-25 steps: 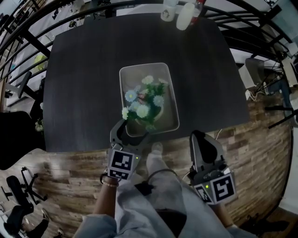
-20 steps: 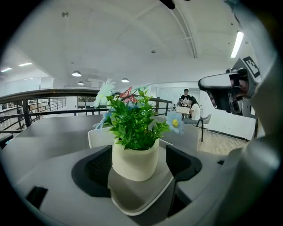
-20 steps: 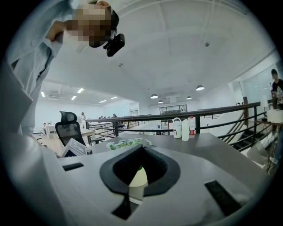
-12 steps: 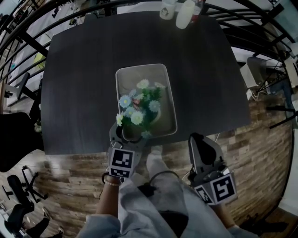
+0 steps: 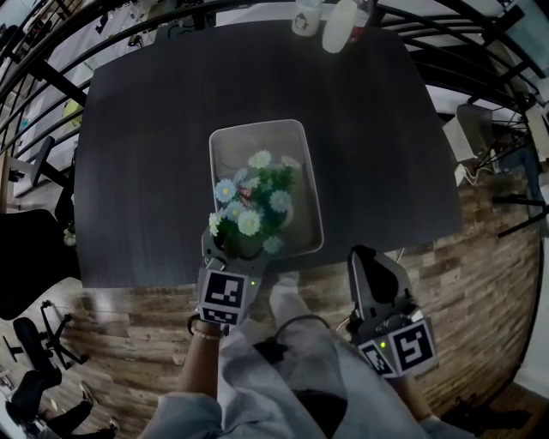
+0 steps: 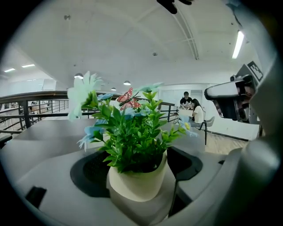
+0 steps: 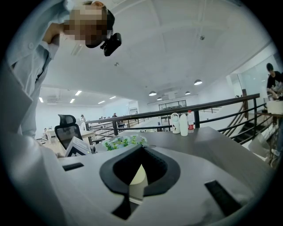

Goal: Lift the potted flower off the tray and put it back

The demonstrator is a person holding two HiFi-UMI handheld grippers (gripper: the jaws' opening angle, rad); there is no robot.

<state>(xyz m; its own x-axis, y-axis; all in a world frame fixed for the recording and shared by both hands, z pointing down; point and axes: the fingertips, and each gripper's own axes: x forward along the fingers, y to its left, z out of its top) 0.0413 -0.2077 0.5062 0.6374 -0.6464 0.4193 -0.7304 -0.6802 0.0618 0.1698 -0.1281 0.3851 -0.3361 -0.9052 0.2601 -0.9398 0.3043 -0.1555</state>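
The potted flower [image 5: 249, 208], green leaves with pale blue and white blooms in a cream pot [image 6: 137, 182], hangs over the near left end of the grey tray [image 5: 310, 180]. My left gripper [image 5: 237, 255] is shut on the pot, one jaw on each side, as the left gripper view [image 6: 137, 171] shows. The blooms hide the pot in the head view. My right gripper [image 5: 376, 273] is shut on nothing, off the table's near edge, right of the tray. Its own view [image 7: 140, 152] shows the flower [image 7: 126, 142] beyond its jaws.
The tray lies on a dark table [image 5: 154, 146]. A white jug [image 5: 304, 17] and bottles [image 5: 340, 26] stand at the table's far edge. A railing runs behind. An office chair [image 5: 26, 257] is at the left, over wooden floor [image 5: 480, 257]. People [image 6: 192, 110] sit far off.
The left gripper has drawn the potted flower up and toward the tray's near left end. The right gripper has stayed put.
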